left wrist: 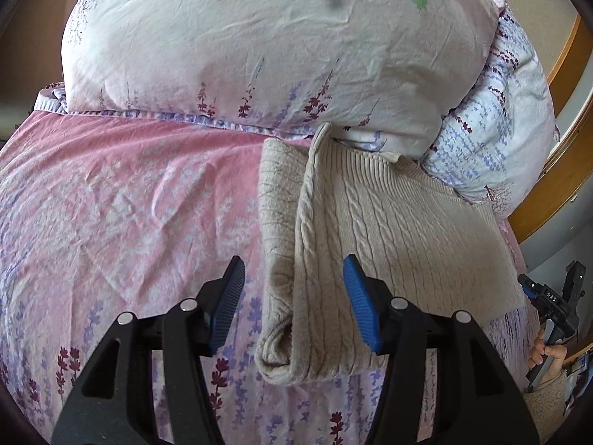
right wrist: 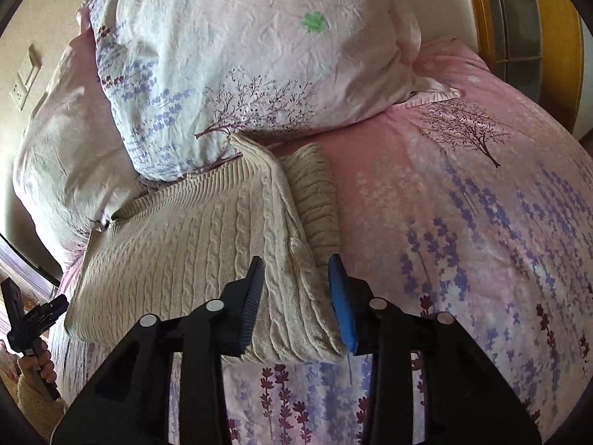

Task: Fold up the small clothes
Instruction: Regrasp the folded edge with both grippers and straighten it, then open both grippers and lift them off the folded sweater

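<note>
Cream cable-knit wool made up the sweater (left wrist: 370,230), which lay on the bed (left wrist: 111,193), its far end tucked against the 2 pillows (left wrist: 259,37) at the head. It looked already folded lengthwise: 1 long panel lay doubled over the body, leaving a thick rolled edge along 1 side and a ribbed hem at the far end.

Seen from its own camera, the left gripper (left wrist: 294,282) hung over the near end with its jaws about half open, straddling that rolled edge without pressing on it. The right gripper (right wrist: 296,282) stood over the same near end with narrower jaws; the fold sat between its pads (right wrist: 343,304), but I could not tell whether they pressed on the knit.

By my judgement the sweater would handle as soft, thick and fairly light. It would sag and stretch if lifted by 1 layer only, and the ribbing should give the pads good friction, so slipping seemed unlikely. The best hold looked to be the 2 near corners, pinching every layer together, so the next fold toward the pillows would carry the whole stack evenly.
</note>
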